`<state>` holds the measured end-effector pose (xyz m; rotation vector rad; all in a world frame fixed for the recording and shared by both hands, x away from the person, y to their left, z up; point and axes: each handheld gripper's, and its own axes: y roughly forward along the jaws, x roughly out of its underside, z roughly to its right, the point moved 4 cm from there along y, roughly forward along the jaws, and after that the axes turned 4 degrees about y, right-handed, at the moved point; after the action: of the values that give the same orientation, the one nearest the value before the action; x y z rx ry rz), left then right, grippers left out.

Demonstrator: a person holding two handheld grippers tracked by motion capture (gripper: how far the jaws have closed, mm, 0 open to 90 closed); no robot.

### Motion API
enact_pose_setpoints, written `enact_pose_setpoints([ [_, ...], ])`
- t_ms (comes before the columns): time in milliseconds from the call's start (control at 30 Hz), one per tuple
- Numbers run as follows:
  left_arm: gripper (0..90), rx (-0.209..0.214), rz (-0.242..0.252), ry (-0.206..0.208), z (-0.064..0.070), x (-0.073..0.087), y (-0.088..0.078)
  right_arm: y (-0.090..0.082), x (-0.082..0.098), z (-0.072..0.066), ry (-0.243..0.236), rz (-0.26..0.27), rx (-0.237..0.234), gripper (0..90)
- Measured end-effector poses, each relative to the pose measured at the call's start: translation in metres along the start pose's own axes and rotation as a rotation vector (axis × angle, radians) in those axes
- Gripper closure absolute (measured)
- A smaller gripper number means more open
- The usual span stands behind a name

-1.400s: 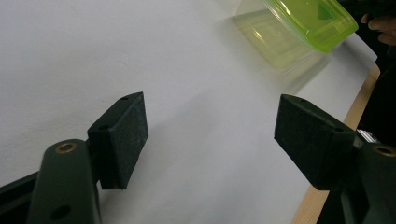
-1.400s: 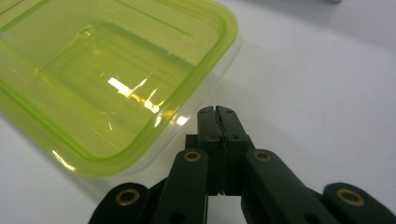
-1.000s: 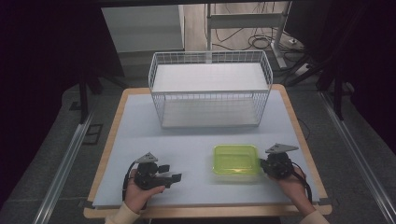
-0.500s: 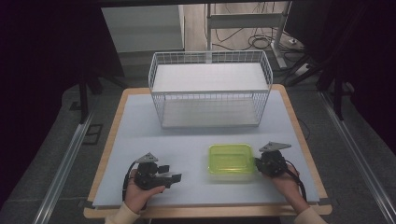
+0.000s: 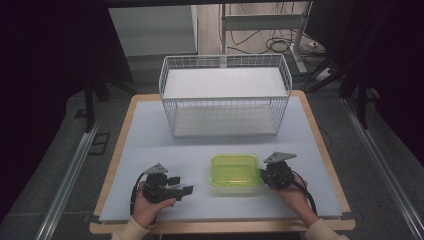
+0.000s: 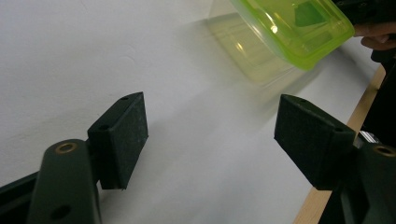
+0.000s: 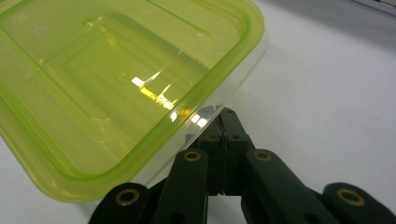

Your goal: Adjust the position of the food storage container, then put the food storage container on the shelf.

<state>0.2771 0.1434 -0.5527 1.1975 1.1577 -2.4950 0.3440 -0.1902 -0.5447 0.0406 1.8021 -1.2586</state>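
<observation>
Right gripper view: we're pressing our closed, empty right gripper under the green box's rim, tilting it off the table, while our left gripper is waiting open nearby.

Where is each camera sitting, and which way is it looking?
High view: above the person's side, looking forward and down on the table, wire basket, green container; both hands, left gripper and right gripper show.
Left gripper view: rides the left gripper, looking low across the table between its open jaws toward the green container.
Right gripper view: rides the right gripper, whose shut jaws reach under the green container.
All share the green container and the table.
</observation>
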Motion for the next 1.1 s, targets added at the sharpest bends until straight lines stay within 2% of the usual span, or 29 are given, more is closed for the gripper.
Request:
enact_pose_setpoints([
  [233, 25.1, -0.006, -0.001, 0.002, 0.000, 0.001, -0.002, 0.011, -0.007, -0.014, -0.029, 0.003, -0.016, 89.6],
  [267, 25.1, -0.010, 0.000, 0.005, 0.000, 0.002, -0.003, 0.014, -0.008, -0.017, -0.046, 0.001, -0.016, 89.6],
  [300, 25.1, -0.010, 0.000, 0.005, 0.000, 0.002, -0.003, 0.015, -0.009, -0.019, -0.039, 0.001, -0.017, 89.6],
  [567, 25.1, -0.021, 0.005, -0.008, 0.000, 0.009, -0.011, 0.017, -0.011, -0.017, -0.050, 0.004, -0.023, 89.0],
  [900, 25.0, -0.024, 0.013, -0.021, -0.002, 0.009, -0.010, -0.012, -0.007, 0.008, 0.027, 0.075, -0.030, 87.4],
  [933, 24.8, -0.021, 0.013, -0.022, -0.001, 0.007, -0.009, -0.017, -0.006, 0.012, 0.056, 0.088, -0.055, 83.8],
  [967, 24.8, -0.019, 0.014, -0.022, -0.001, 0.006, -0.009, -0.019, -0.005, 0.013, 0.065, 0.094, -0.069, 81.7],
  [1067, 24.7, -0.019, 0.020, -0.024, -0.002, 0.004, -0.009, -0.025, -0.004, 0.014, 0.070, 0.106, -0.093, 73.6],
  [1100, 24.7, -0.019, 0.020, -0.024, -0.002, 0.004, -0.009, -0.025, -0.004, 0.014, 0.070, 0.106, -0.093, 73.6],
])
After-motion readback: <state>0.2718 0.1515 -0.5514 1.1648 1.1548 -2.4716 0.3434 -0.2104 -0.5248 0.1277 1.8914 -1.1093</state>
